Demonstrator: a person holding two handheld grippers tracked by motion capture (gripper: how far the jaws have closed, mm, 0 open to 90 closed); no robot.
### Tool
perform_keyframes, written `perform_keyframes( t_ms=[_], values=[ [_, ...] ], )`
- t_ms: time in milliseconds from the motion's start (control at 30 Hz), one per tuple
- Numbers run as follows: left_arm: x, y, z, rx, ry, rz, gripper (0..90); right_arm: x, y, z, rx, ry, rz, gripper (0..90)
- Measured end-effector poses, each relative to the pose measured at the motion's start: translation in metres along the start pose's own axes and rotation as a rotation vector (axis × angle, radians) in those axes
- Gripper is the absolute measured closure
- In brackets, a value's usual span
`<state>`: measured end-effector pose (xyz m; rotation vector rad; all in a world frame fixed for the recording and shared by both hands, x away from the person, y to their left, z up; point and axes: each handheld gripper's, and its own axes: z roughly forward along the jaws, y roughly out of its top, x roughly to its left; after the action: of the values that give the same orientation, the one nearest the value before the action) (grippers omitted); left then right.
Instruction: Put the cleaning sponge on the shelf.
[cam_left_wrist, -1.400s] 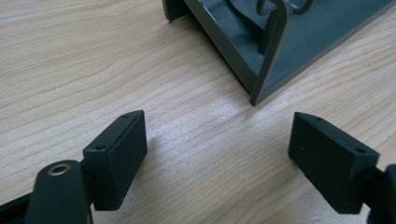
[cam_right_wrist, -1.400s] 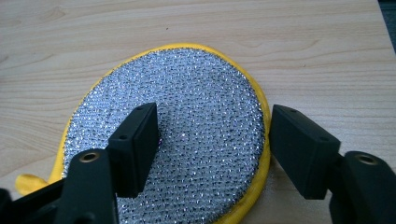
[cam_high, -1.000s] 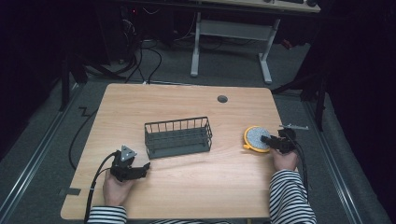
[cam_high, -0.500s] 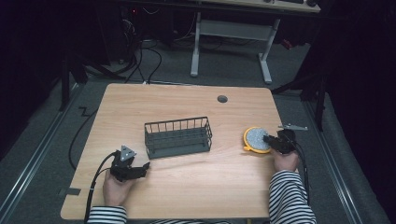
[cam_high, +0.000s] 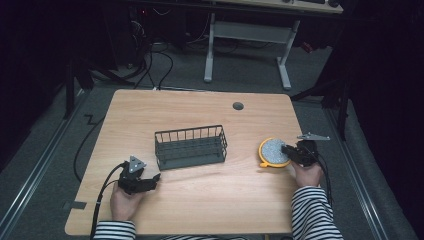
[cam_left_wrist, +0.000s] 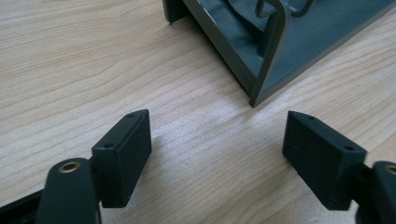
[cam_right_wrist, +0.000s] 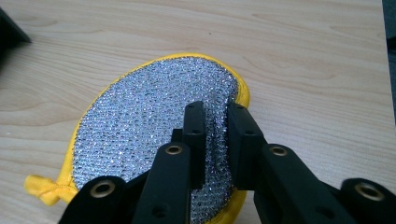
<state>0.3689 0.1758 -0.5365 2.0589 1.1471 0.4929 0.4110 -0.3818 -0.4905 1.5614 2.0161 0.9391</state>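
The right hand-held gripper (cam_right_wrist: 215, 116) pinches a ridge of the scouring pad (cam_right_wrist: 154, 135) flat on the table (cam_right_wrist: 303, 56) beneath it; next, probably lift toward the basket (cam_high: 190, 146). The left hand-held gripper (cam_left_wrist: 217, 156) rests spread.

In the left gripper view the basket (cam_left_wrist: 280, 42) is cut off by the top edge; only one lower corner shows. In the right gripper view the jaws hide the scourer's (cam_right_wrist: 140, 121) near rim.

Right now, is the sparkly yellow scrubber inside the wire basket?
No, the scrubber lies on the table to the right of the basket, pinched by the right tool.
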Motion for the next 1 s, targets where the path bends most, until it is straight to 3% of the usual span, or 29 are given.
perform_keyframes(
  t_ms=[300,433,1000],
  values=[
    [0.0,0.0,0.0,-0.002,-0.001,0.002,27.0,0.008,0.01,-0.02,-0.043,0.057,-0.024,79.8],
    [0.0,0.0,0.0,-0.002,0.0,0.002,27.0,0.016,0.02,-0.032,-0.068,0.078,-0.064,80.0],
    [-0.001,0.0,0.0,-0.001,-0.002,0.004,27.0,0.038,0.049,-0.052,-0.153,0.177,-0.102,80.2]
  ],
)
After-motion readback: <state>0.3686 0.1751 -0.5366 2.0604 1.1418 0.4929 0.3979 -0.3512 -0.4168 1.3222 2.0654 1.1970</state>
